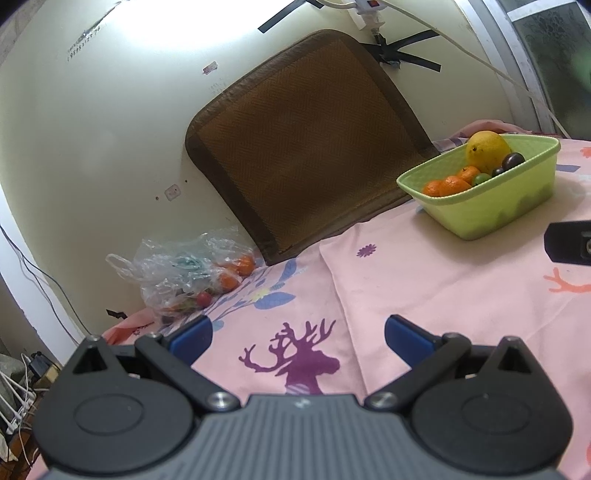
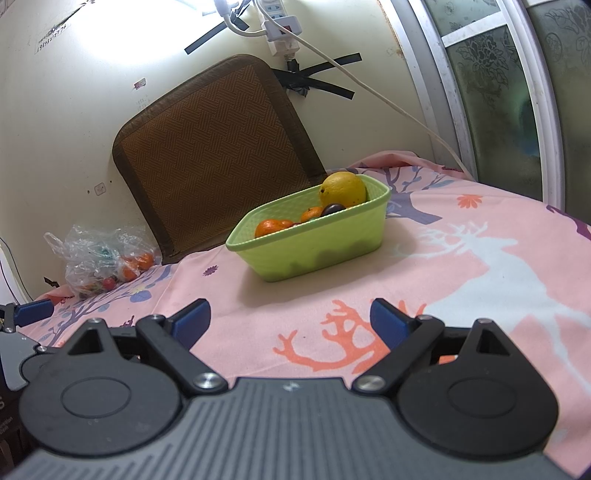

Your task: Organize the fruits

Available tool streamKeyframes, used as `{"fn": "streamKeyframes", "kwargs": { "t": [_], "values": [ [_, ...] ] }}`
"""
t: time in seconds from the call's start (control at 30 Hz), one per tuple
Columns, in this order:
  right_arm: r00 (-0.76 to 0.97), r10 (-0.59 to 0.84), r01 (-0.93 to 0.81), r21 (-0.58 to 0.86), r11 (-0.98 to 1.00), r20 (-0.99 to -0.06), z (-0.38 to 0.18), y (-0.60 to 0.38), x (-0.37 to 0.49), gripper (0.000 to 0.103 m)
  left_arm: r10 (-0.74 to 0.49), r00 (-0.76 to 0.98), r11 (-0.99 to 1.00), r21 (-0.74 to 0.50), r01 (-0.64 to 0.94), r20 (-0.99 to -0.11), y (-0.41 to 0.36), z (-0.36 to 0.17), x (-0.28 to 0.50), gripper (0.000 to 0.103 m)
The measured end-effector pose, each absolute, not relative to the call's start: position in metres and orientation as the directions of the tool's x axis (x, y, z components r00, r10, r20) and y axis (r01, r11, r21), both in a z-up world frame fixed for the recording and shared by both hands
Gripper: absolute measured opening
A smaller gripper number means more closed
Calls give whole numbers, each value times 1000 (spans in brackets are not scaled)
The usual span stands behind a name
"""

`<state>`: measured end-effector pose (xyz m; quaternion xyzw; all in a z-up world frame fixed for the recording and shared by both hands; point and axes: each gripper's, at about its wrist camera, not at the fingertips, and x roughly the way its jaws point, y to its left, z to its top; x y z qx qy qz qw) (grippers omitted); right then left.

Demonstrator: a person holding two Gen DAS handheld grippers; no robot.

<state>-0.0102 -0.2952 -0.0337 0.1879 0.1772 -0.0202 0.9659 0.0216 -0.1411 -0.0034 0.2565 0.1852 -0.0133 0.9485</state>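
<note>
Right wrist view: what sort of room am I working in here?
Probably a bedroom at home: the work surface is a bed under a pink deer-print sheet, a woven brown cushion leans against the wall, and a power strip is fixed up beside a patterned-glass window.

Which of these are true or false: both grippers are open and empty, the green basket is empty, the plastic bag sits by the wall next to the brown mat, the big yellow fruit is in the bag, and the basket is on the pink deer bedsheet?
1. Both grippers are open and empty. True: the left gripper and right gripper hold nothing.
2. The green basket is empty. False: it holds tangerines, a dark plum and more.
3. The plastic bag sits by the wall beside the brown mat. True.
4. The big yellow fruit is in the bag. False: it is in the basket.
5. The basket stands on the pink deer bedsheet. True.
</note>
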Motion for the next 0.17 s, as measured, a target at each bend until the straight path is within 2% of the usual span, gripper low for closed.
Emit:
{"fn": "streamKeyframes", "kwargs": {
  "t": [0.17],
  "values": [
    [937, 27, 105, 355, 929, -349, -33, -295, -10, 95, 43, 921, 878, 454, 150, -387, -139, -3, 22, 103]
  ]
}}
